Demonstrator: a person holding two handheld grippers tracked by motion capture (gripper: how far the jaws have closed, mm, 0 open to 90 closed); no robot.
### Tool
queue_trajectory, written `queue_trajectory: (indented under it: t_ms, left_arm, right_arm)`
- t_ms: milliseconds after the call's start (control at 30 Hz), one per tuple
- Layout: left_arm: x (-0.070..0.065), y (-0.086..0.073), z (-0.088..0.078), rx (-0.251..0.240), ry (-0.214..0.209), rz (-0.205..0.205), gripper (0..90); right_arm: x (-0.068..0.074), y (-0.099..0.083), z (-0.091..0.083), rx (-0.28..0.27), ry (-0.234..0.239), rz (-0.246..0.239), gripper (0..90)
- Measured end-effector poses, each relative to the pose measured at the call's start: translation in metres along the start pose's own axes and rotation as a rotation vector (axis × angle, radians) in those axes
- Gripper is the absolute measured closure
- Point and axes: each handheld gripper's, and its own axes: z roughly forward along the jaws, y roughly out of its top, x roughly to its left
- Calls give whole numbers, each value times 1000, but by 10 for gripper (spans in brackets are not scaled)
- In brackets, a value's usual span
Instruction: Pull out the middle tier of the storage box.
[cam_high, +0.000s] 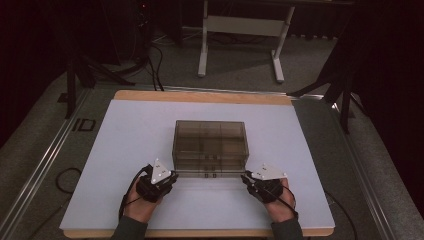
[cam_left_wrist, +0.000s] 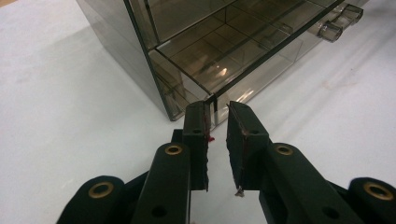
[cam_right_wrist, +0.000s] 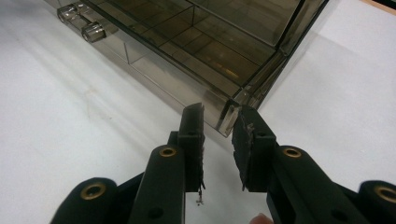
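The smoky clear plastic drawer box (cam_left_wrist: 219, 51) runs off the far edge in both gripper views; whether either hand-held gripper pinches its corner is unclear

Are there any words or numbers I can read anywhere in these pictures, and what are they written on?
"ID": pale letters on the dark floor strip left of the table; they are dim, so this reading is unsure.
The smoky clear drawer box carries no label or number.
The left gripper and right gripper carry no writing.
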Motion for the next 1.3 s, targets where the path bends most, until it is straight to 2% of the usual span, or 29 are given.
queue_trajectory:
  t_ms: [1300]
  left_arm:
    - [-11,-5,-8,1,-3,8,785]
  right_arm:
    - [6,-9,-10,-13,10,10,740]
